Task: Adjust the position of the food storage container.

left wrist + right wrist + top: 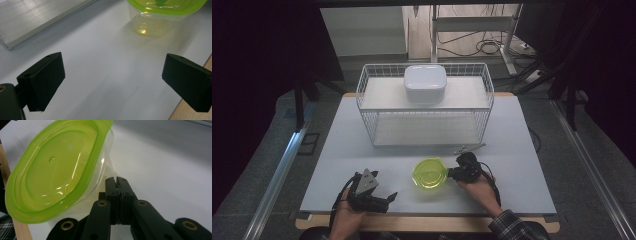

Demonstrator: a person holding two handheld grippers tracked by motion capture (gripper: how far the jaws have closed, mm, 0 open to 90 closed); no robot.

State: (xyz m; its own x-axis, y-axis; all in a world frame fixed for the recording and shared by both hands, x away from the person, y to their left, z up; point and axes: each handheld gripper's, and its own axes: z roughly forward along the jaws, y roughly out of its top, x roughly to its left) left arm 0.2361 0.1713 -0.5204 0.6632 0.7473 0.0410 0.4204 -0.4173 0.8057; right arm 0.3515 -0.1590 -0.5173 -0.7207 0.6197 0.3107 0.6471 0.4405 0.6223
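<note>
On the pale grey table (pixel 512 150), as the high view gives it, a clear round plastic container with a lime-green lid (pixel 430 173) is seen near the front edge, touched at its right side by the right tool (pixel 453 173). The left tool (pixel 391 197) is held apart from it, to the left. A white wire basket shelf (pixel 362 90) is set farther back, with a white lidded box (pixel 425 82) on its top tier; its lower tier lies bare.

From the left gripper view, the left tool's (pixel 113 83) jaws are seen spread wide with nothing between them, and the container (pixel 160 17) is seen ahead.

From the right gripper view, the right tool (pixel 116 182) is seen pressed closed, its tips just beside the container's (pixel 53 170) clear wall and under the lid's rim; whether any rim is pinched cannot be told. The container appears tilted.

By judgement, the work is at an early stage: the container is engaged but not yet brought to the shelf.
</note>
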